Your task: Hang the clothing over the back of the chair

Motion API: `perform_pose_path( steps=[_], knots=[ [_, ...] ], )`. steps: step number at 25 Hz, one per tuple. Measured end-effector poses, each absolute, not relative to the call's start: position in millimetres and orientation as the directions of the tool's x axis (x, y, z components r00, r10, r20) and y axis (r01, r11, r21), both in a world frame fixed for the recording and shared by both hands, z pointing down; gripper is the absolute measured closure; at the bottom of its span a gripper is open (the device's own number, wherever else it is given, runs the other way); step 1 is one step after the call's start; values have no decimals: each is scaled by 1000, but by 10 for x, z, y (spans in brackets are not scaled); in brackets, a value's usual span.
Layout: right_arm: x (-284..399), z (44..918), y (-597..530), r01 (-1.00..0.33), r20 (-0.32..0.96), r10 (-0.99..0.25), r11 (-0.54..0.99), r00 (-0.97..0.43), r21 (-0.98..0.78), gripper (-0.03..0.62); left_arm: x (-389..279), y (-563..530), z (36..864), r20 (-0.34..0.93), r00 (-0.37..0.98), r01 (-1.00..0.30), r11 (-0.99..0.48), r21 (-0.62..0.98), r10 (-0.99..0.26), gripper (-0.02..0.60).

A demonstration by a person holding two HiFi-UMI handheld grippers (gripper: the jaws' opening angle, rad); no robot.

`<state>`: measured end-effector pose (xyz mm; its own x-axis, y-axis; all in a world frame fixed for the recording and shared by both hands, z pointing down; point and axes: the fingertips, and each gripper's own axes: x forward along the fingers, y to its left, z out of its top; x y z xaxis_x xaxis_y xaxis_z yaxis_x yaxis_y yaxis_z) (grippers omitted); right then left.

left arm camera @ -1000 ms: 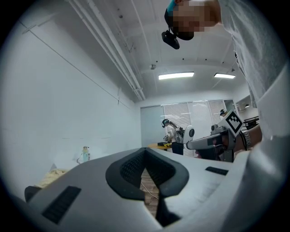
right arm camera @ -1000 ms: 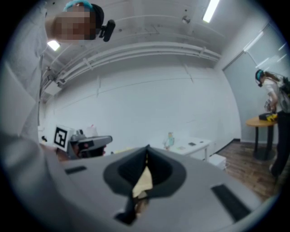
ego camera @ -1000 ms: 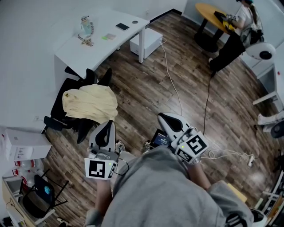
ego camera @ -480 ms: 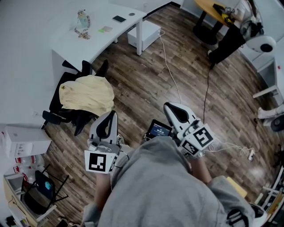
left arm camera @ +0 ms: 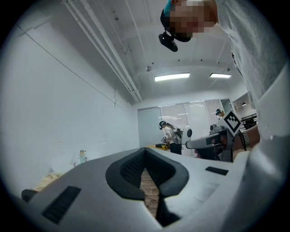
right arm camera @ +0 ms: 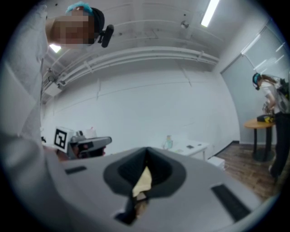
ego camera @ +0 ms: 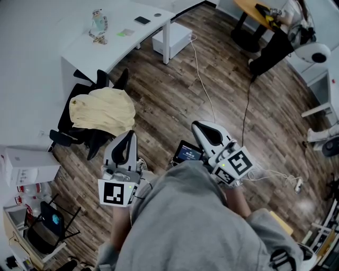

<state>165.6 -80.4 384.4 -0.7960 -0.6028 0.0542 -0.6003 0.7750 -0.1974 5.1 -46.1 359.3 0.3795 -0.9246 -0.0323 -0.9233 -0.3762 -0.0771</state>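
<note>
No readable text, label, brand or number anywhere.

Clothing [ego camera: 100, 108]: draped over the chair [ego camera: 95, 143], at the left of the floor [ego camera: 164, 100].
Chair: just before the bench [ego camera: 85, 53], with a box [ego camera: 26, 166] nearer and to its left.
Bench: far left; on it a figurine [ego camera: 98, 26], a card [ego camera: 125, 33] and a phone [ego camera: 142, 21], set apart in a row.
Cabinet [ego camera: 172, 38]: on the floor beside the bench's right leg.
Cable [ego camera: 204, 90]: runs along the floor from the cabinet towards the near side.
Left gripper [ego camera: 128, 136]: near, just right of the chair.
Right gripper [ego camera: 198, 128]: right of the left gripper, a small screen [ego camera: 188, 153] below and between them.
Round table [ego camera: 254, 13]: far right, a person [ego camera: 273, 50] beside it.
</note>
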Motion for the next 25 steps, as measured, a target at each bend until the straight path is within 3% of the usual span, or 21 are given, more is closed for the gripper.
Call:
perform_pose_path(
  steps=[25],
  knots=[
    [1479,3974,-845,-551,78,-547,812,-833,-190,560,58,-485,3766,31,356,-932,-358,-59,-934,552]
  ],
)
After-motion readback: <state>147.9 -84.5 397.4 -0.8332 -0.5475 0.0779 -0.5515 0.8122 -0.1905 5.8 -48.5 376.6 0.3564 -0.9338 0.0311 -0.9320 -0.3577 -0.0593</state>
